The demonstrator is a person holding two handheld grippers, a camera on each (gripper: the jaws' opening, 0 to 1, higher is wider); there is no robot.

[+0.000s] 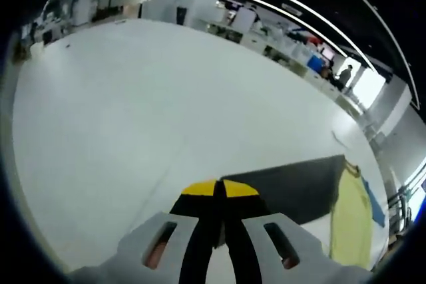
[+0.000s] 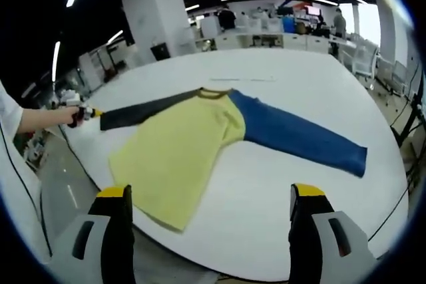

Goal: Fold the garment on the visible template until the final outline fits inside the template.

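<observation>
Right gripper [image 2: 212, 194] sat nearest my lens, its yellow-tipped jaws spread wide with nothing between them, hovering off the near edge of the white table [image 2: 293, 64]; beyond it the garment [image 2: 193, 141] lay flat, a soft yellow body with a blue sleeve [image 2: 299, 138] stretched right and a dark sleeve [image 2: 143, 112] left. Left gripper [image 1: 220, 188] had its jaws pressed together on the dark sleeve's cuff; I couldn't make out any template, and only the person's forearm [image 2: 43, 119] showed at the edge.
</observation>
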